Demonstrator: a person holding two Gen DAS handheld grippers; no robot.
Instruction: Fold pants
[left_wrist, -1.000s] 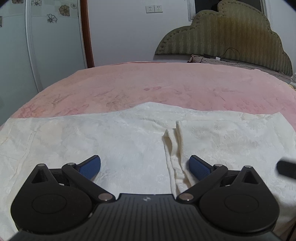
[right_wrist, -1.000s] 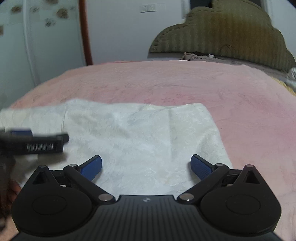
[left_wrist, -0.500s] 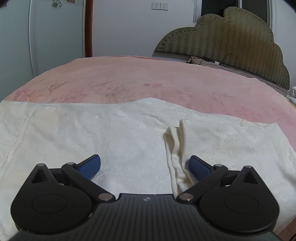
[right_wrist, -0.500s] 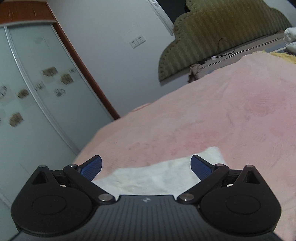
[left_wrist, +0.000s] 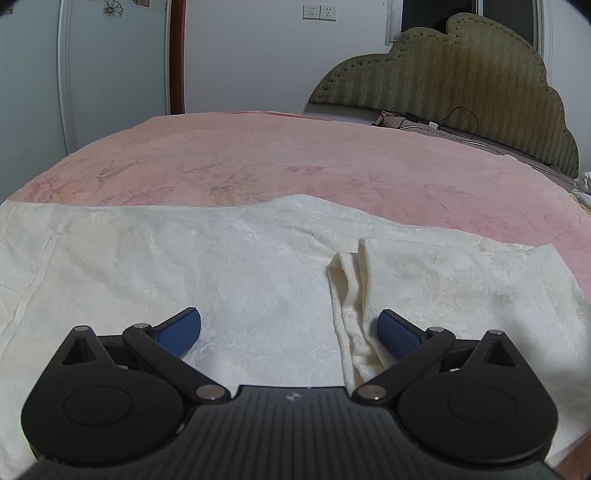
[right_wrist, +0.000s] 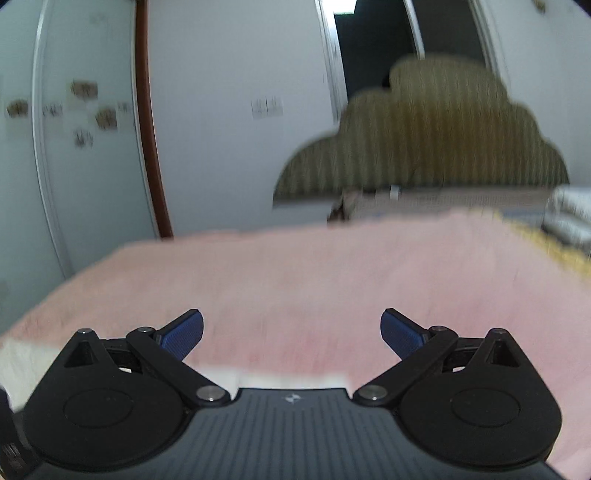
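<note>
The cream-white pants (left_wrist: 229, 258) lie spread flat across the near part of the pink bed (left_wrist: 295, 162), with a bunched fold (left_wrist: 351, 302) running toward me right of centre. My left gripper (left_wrist: 290, 328) is open and empty, low over the pants, its right finger beside the fold. My right gripper (right_wrist: 291, 330) is open and empty, above the pink bed (right_wrist: 332, 273). In the blurred right wrist view only a strip of the pants (right_wrist: 280, 378) shows at the bottom, behind the gripper body.
A padded olive headboard (left_wrist: 461, 85) stands at the far right end of the bed, with a black cable (left_wrist: 458, 123) and small items at its foot. A wardrobe with flowered doors (left_wrist: 110, 55) and a white wall with sockets (left_wrist: 319, 12) are behind the bed.
The right gripper has lifted and swung away from the pants, so its view now shows mostly bed and wall. The left gripper has sunk slightly lower over the pants. Both stay open.
</note>
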